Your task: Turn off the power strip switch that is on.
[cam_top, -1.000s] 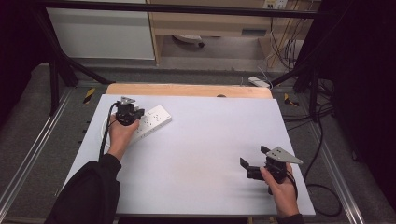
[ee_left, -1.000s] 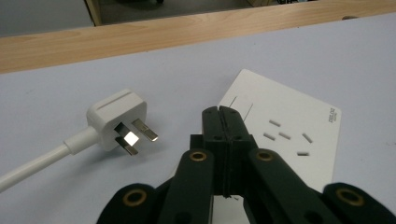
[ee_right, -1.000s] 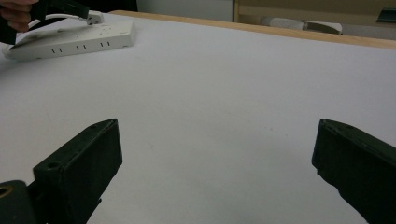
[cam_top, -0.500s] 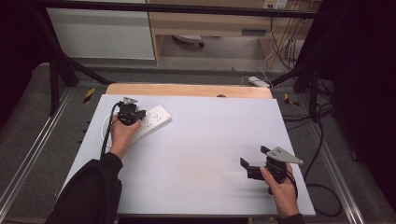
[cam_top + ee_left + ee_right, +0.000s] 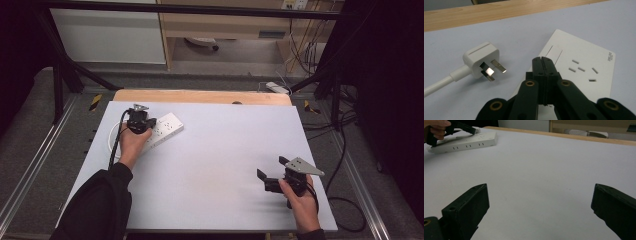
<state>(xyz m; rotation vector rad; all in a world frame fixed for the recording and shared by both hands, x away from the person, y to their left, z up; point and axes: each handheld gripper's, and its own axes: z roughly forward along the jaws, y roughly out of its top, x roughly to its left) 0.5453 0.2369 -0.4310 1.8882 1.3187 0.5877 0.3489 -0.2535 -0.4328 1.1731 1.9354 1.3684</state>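
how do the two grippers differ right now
The left gripper has its fingers pressed shut with nothing between them, tips over the white power strip beside the loose plug. The right gripper has its fingers spread wide over bare table, far from the strip. Both are black, hand-held and empty.

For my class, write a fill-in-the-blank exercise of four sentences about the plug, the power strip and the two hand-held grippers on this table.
1. The jaws of the left hand-held gripper are ____.
2. The jaws of the right hand-held gripper stand ____.
3. The plug lying beside the power strip is coloured ____.
4. The left hand-held gripper's tips are over the power strip's flat ____.

Missing words: shut; open; white; switch
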